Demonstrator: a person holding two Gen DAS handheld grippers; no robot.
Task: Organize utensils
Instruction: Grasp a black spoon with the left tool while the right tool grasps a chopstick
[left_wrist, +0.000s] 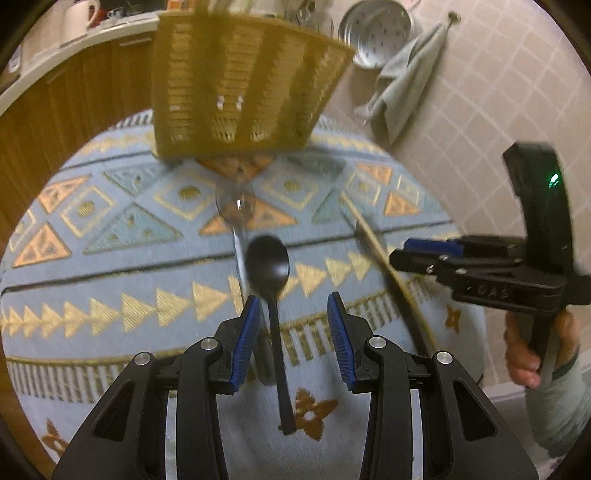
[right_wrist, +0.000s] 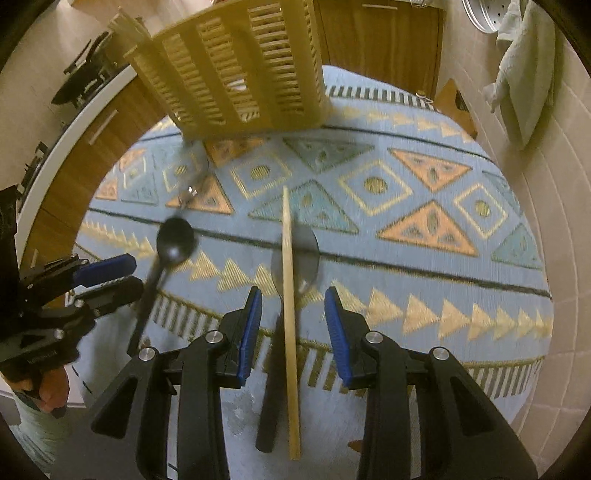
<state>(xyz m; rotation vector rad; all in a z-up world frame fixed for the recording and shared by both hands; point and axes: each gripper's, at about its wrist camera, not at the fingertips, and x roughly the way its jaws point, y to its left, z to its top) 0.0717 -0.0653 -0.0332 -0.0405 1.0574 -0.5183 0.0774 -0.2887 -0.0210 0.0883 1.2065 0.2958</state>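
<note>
A black spoon (left_wrist: 269, 269) lies on the patterned blue cloth (left_wrist: 110, 280), its handle running between the fingers of my open left gripper (left_wrist: 293, 317). A clear-bowled spoon (left_wrist: 236, 210) lies just left of it. A wooden chopstick (right_wrist: 289, 295) lies over a grey spoon (right_wrist: 297, 258) between the fingers of my open right gripper (right_wrist: 293, 314). A tan slotted utensil basket (left_wrist: 236, 85) stands at the far side of the cloth; it also shows in the right wrist view (right_wrist: 236, 70). The black spoon (right_wrist: 173, 243) and the left gripper (right_wrist: 107, 273) show at left in the right wrist view.
Wooden cabinets (left_wrist: 74, 107) with a white countertop stand behind the table at left. A metal colander (left_wrist: 376, 29) and a grey towel (left_wrist: 402, 81) hang on the tiled wall (left_wrist: 480, 110) at right.
</note>
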